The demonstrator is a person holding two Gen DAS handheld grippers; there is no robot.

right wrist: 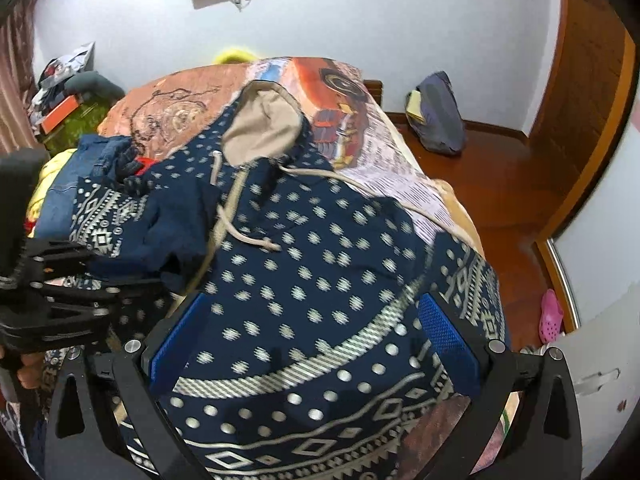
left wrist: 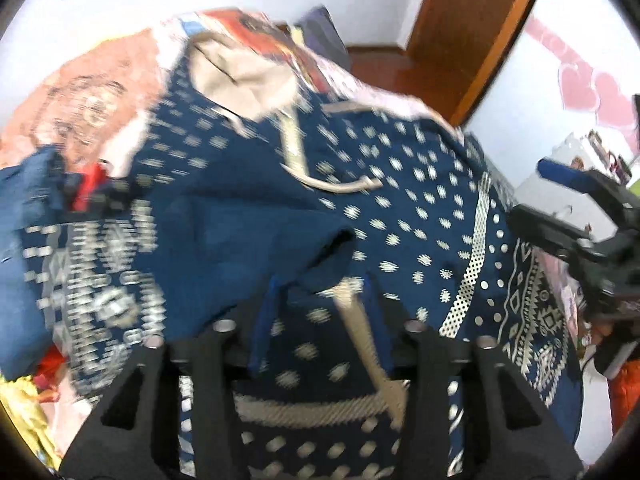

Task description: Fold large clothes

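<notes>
Blue patterned hoodie (left wrist: 400, 200) between left gripper (left wrist: 320, 300) fingers

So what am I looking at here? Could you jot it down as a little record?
Setting: bed with a printed bedspread
Garment: navy patterned hoodie spread on it, beige-lined hood at the far end
Drawstring: lying loose on the chest
Left fingers: apart, a fold of hoodie between them
Right fingers: wide apart over the patterned hem, gripping nothing
Nearby: heap of other clothes
</notes>
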